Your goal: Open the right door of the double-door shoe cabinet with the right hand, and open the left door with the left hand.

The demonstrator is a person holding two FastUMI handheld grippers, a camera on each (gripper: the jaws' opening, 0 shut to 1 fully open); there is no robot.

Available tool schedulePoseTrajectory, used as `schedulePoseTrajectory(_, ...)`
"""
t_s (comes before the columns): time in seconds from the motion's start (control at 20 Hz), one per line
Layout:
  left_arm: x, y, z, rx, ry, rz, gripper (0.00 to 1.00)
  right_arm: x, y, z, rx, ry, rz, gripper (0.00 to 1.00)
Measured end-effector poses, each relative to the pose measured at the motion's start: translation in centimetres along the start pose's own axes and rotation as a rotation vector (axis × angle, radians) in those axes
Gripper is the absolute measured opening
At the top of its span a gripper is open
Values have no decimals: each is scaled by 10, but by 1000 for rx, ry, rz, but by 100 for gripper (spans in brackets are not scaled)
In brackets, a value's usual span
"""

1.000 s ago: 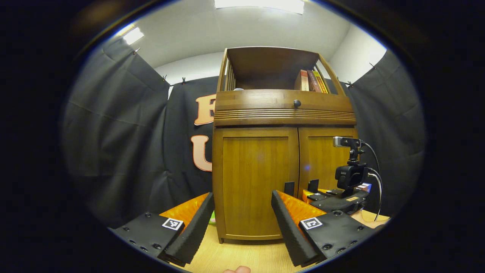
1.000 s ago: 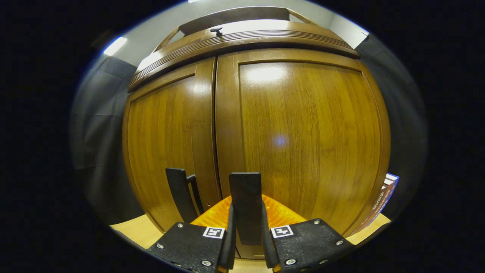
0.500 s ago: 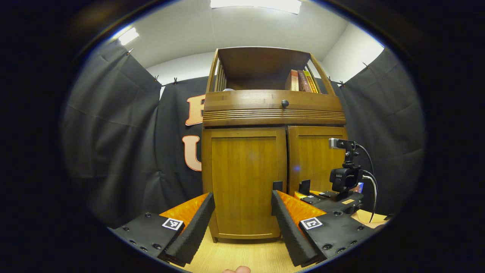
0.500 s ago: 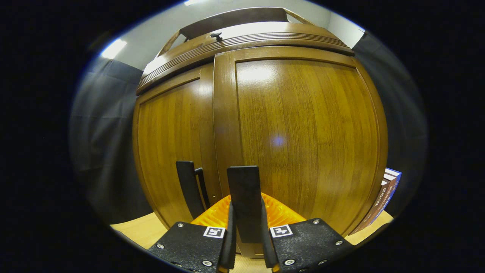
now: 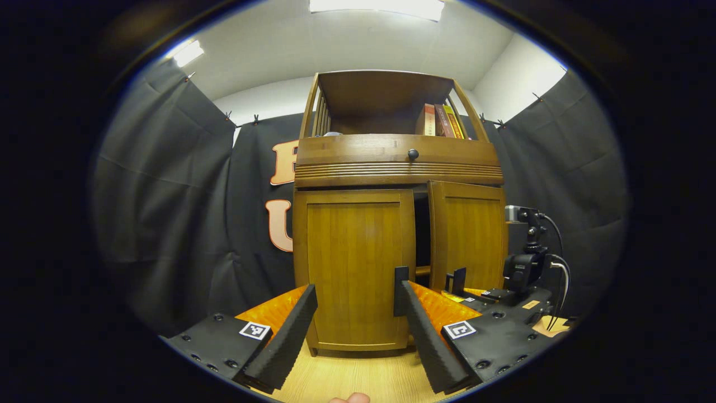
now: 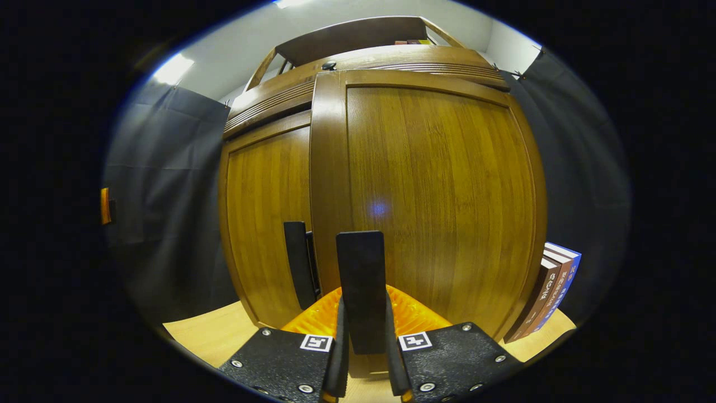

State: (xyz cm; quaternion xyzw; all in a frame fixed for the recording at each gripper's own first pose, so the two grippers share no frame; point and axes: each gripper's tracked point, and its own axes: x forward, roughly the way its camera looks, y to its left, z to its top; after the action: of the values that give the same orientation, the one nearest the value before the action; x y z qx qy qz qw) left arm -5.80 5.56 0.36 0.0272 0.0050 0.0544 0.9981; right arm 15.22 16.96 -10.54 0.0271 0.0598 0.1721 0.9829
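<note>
The brown wooden double-door shoe cabinet has a smooth, glossy varnished grain. The pale wooden table looks matt. The black booth cloth hangs matt and creased.

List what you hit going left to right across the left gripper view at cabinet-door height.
Black cloth wall → left door, closed → dark gap → right door, ajar → right gripper with its camera.
</note>
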Motion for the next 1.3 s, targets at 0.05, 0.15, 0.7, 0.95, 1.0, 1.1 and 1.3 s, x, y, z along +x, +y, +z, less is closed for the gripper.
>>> schedulePoseTrajectory(0.05,-1,-2,0,-1,-1,-2,98,-5,-1,1,3,-2,5,29)
schedulePoseTrajectory(0.15,-1,-5,0,-8,-2,-6,98,-16,-4,1,2,-4,9,29)
schedulePoseTrajectory(0.7,-9,-24,-3,-31,-1,-14,98,-79,-30,-4,-1,21,-5,29)
schedulePoseTrajectory(0.95,-10,-35,-2,-13,-7,-15,99,-93,-41,-12,-4,52,-11,29)
schedulePoseTrajectory(1.0,-10,-37,-2,-18,-8,-16,97,-96,-43,-12,-4,53,-13,29)
schedulePoseTrajectory(1.1,-10,-41,-2,-25,-10,-16,95,-104,-48,-14,1,62,-15,28)
schedulePoseTrajectory(1.3,-6,-51,-2,-30,-12,-18,95,-115,-59,-15,36,78,-10,28)
